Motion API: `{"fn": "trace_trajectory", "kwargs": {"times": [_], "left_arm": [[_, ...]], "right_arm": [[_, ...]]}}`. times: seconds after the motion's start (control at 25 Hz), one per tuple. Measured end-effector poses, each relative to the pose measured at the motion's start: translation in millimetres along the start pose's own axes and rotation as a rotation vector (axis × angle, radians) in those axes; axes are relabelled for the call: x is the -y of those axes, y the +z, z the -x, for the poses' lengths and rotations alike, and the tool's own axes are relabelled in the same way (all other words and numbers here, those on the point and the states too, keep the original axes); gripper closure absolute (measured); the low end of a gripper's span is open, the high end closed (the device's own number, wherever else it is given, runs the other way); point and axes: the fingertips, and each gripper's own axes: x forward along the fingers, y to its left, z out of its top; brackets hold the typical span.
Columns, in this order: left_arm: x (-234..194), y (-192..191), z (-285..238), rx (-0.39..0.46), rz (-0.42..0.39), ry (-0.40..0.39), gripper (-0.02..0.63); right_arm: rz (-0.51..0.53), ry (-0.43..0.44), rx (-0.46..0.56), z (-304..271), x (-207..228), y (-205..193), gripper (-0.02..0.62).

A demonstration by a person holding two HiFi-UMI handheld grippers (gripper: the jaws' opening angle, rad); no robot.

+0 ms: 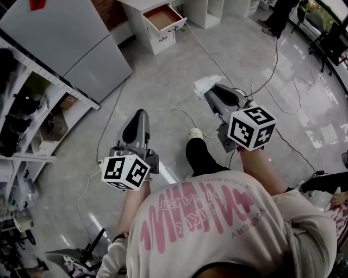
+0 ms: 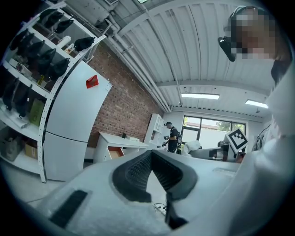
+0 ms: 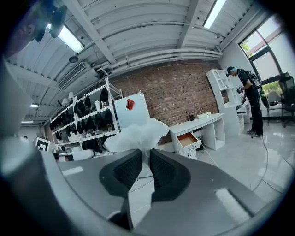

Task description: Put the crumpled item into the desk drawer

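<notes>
Crumpled white soft wad [image 3: 138,133] held pinched by lower edge in right gripper [image 1: 210,94] jaws, well short of white desk's open drawer [image 1: 163,17]. Left gripper [image 1: 140,114] jaws closed, empty. Wad judged light, squashy, not fragile; best gripped at bunched middle.

upper left: pale fridge [image 1: 65,43] | left edge: shelf rack [image 1: 32,111] | centre floor: white cable [image 1: 173,109] | upper right: standing person [image 1: 280,16]
</notes>
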Motion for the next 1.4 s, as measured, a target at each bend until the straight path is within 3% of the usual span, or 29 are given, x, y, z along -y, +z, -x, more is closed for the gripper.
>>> {"fn": "trace_trajectory", "kwargs": {"times": [0.48,0.72,1.0,1.28,1.4], "left_arm": [[-32.2,4.7,-75.8,-0.005,0.001,-0.014,0.604],[-39.3,23.4,-149.2,0.011,-0.036,-0.038,0.604],[-52.4,45.4,-225.9,0.044,-0.086,-0.062,0.604],[-54.6,60.4,-284.4,0.121,-0.092,-0.101,0.603],[-55.2,55.2,-303.0,0.105,-0.097,-0.103,0.603]], "right_arm": [[-0.017,-0.003,-0.009,-66.9,56.6,16.5,0.530],[0.065,-0.008,0.012,-112.5,104.6,51.8,0.529],[-0.002,0.023,0.072,-159.6,153.9,93.9,0.530],[0.021,0.029,0.089,-188.8,197.3,119.4,0.529],[0.020,0.031,0.086,-197.6,211.5,122.9,0.529]]}}
